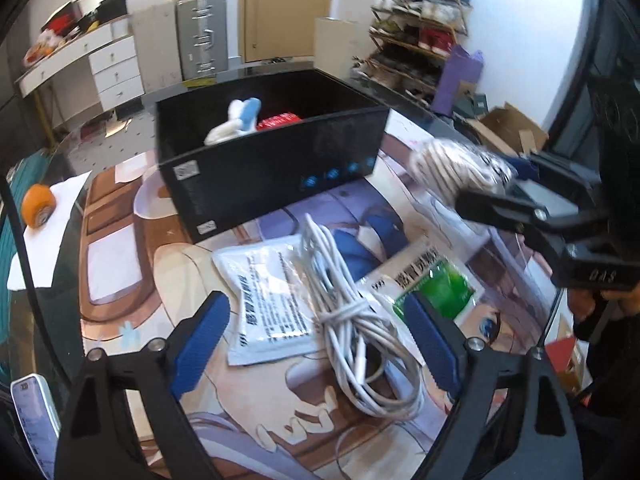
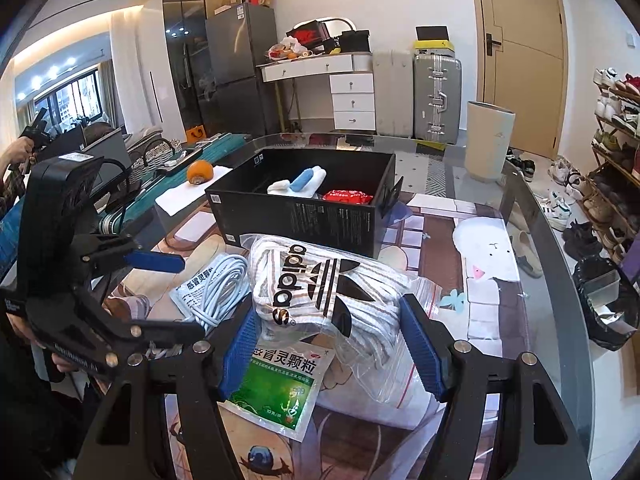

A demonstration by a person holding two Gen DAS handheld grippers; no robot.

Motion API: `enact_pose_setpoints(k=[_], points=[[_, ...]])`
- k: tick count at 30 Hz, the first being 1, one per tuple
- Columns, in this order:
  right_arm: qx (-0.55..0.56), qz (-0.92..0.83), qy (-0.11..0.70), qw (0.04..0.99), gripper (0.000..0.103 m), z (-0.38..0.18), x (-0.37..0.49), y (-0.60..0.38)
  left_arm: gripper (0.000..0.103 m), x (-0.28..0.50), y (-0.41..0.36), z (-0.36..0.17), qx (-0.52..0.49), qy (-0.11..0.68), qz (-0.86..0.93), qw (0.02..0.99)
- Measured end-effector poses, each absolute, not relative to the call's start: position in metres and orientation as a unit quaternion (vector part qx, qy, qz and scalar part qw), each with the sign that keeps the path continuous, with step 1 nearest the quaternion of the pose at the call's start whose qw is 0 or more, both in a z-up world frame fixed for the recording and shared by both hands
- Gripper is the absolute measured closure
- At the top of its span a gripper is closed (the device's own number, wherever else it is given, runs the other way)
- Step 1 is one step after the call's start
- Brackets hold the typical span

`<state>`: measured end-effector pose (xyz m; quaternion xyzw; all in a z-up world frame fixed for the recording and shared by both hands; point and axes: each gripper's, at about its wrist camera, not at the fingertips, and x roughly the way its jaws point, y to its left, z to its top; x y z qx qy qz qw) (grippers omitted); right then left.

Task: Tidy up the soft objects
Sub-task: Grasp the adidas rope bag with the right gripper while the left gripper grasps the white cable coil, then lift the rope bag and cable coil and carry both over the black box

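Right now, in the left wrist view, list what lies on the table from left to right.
Orange roll → black box → white sachet → white cable bundle → green sachet → striped bagged cloth.

On the worktop (image 2: 532, 240) I count one black box (image 2: 312, 216). Inside it there is one white and blue sock bundle (image 2: 300, 182) and one red packet (image 2: 347, 197). In front of the box lie two medicine sachets, one white (image 1: 272, 300) and one green (image 2: 280, 388), one coiled white cable (image 1: 360, 344), and one clear bag of striped socks (image 2: 320, 292). One orange tape roll (image 2: 199, 173) lies on one sheet of paper (image 2: 176, 200). There are two tongs, the left (image 1: 316, 344) and the right (image 2: 332, 356).
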<state>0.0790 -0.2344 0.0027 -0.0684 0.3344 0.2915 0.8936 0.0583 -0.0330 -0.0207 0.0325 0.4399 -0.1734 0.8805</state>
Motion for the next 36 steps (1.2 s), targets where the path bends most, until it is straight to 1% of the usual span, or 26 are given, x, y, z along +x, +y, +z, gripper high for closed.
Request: enact_pose_setpoints(k=[1, 2, 4, 5, 7, 9, 11, 14, 16, 17, 19, 20, 36], points=[[-0.069, 0.292, 0.335, 0.893, 0.034, 0.002, 0.079, -0.233, 0.018, 0.057, -0.036, -0.021, 0.039, 0.440, -0.177, 0.879], [-0.069, 0.291, 0.334, 0.894, 0.034, 0.002, 0.079, -0.233, 0.025, 0.056, -0.039, -0.023, 0.042, 0.443, -0.181, 0.877], [-0.069, 0.291, 0.334, 0.894, 0.034, 0.002, 0.079, -0.233, 0.032, 0.056, -0.042, -0.025, 0.043, 0.447, -0.187, 0.874], [-0.070, 0.291, 0.335, 0.894, 0.034, 0.002, 0.079, -0.233, 0.035, 0.056, -0.043, -0.027, 0.044, 0.450, -0.190, 0.871], [-0.069, 0.292, 0.336, 0.893, 0.034, 0.002, 0.079, -0.232, 0.038, 0.056, -0.047, -0.030, 0.045, 0.453, -0.196, 0.868], [-0.069, 0.291, 0.336, 0.893, 0.034, 0.002, 0.078, -0.232, 0.044, 0.056, -0.050, -0.030, 0.046, 0.452, -0.199, 0.868], [-0.069, 0.293, 0.337, 0.892, 0.034, 0.002, 0.078, -0.232, 0.057, 0.055, -0.051, -0.030, 0.040, 0.451, -0.206, 0.867], [-0.070, 0.293, 0.338, 0.892, 0.033, 0.001, 0.078, -0.232, 0.063, 0.054, -0.052, -0.029, 0.044, 0.448, -0.207, 0.869], [-0.070, 0.293, 0.337, 0.892, 0.033, 0.001, 0.078, -0.232, 0.064, 0.053, -0.052, -0.029, 0.048, 0.445, -0.211, 0.869], [-0.071, 0.294, 0.337, 0.892, 0.033, 0.001, 0.077, -0.232, 0.069, 0.053, -0.052, -0.028, 0.049, 0.443, -0.210, 0.870], [-0.071, 0.293, 0.336, 0.892, 0.033, 0.002, 0.078, -0.231, 0.072, 0.052, -0.049, -0.025, 0.047, 0.437, -0.211, 0.873], [-0.071, 0.294, 0.336, 0.892, 0.033, 0.002, 0.078, -0.232, 0.077, 0.052, -0.048, -0.024, 0.049, 0.433, -0.208, 0.876], [-0.072, 0.295, 0.320, 0.898, 0.033, 0.008, 0.073, -0.230, 0.077, 0.053, -0.025, 0.000, 0.023, 0.387, -0.193, 0.901]])
